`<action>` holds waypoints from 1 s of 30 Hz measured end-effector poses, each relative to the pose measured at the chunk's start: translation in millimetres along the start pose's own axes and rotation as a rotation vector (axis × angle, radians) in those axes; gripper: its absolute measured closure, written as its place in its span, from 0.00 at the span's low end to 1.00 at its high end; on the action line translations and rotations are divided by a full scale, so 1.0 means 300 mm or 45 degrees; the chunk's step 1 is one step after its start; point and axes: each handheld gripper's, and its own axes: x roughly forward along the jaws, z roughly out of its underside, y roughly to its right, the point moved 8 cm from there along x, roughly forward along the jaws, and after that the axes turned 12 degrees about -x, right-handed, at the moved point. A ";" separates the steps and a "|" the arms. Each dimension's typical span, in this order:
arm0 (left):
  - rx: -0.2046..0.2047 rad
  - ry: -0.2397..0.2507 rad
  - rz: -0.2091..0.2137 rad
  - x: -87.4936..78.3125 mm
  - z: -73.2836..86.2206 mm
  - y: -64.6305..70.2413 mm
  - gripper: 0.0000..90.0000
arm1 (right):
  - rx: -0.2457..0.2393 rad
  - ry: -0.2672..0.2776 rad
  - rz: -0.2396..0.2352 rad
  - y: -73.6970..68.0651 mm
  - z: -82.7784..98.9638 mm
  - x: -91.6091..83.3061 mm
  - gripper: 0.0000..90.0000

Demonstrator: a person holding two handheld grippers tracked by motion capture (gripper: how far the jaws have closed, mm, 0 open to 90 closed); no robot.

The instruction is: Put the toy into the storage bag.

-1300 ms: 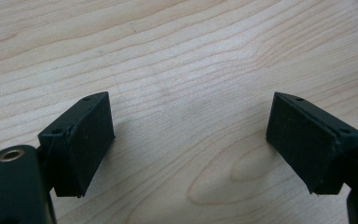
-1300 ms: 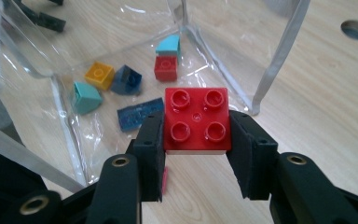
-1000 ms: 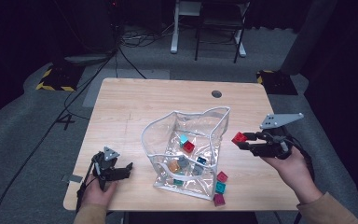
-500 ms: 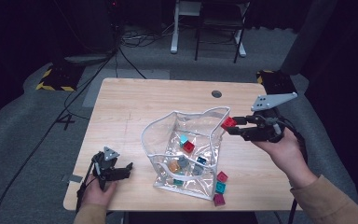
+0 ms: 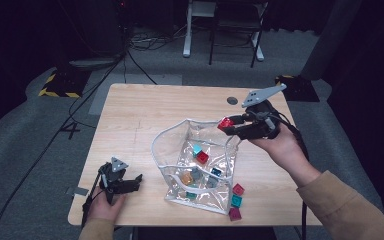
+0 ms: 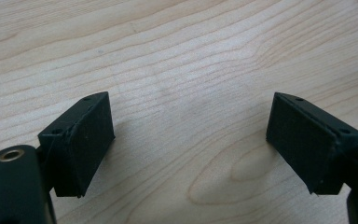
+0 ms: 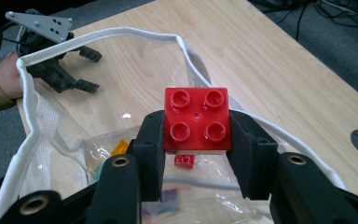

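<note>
**Red brick carried up over the bag mouth**

Since a second ago the right claw [image 5: 231, 126] has travelled from the desk's right side, leftward and up, to the rim of the clear bag [image 5: 200, 165]; the left claw [image 5: 130, 182] has not shifted.

High view: right claw pinches the red brick [image 5: 225, 123], held right at the bag's upper right rim, above the opening. Bag stands open on the desk [image 5: 145, 115] with several coloured bricks inside. Three loose bricks [image 5: 236, 201] lie on the desk just beside the bag's lower right corner, not yet packed. Left claw rests low at the desk's near left corner, well apart from the bag, holding nothing.

Left gripper view: jaws spread wide, bare wood grain between them, nothing gripped.

Right gripper view: both pads press the sides of the red brick [image 7: 196, 119], studs facing the camera, brick level. White bag rim [image 7: 121, 35] curves round behind and below it; a small red brick [image 7: 184, 160] and an orange piece show through the plastic underneath. Other claw is visible far off, top left.

Judgement: the move puts the brick roughly over the opening, so the drop looks like the next step; release looks safe once it is clearly inside the rim. If it clips the soft rim, it could fall outside. Three bricks would remain after this one.
</note>
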 end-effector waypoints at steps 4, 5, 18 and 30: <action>-0.001 0.000 0.001 0.000 0.000 0.000 0.17 | -0.015 -0.038 -0.029 -0.010 -0.018 0.054 0.65; -0.001 0.000 0.000 0.000 0.000 0.000 0.17 | -0.017 -0.052 -0.033 -0.013 -0.022 0.068 0.65; 0.000 0.000 0.000 0.000 0.000 0.000 0.17 | -0.049 -0.210 -0.127 -0.076 -0.040 0.231 0.65; -0.001 0.000 0.001 0.000 0.000 0.000 0.17 | -0.073 -0.388 -0.168 -0.115 -0.004 0.315 0.65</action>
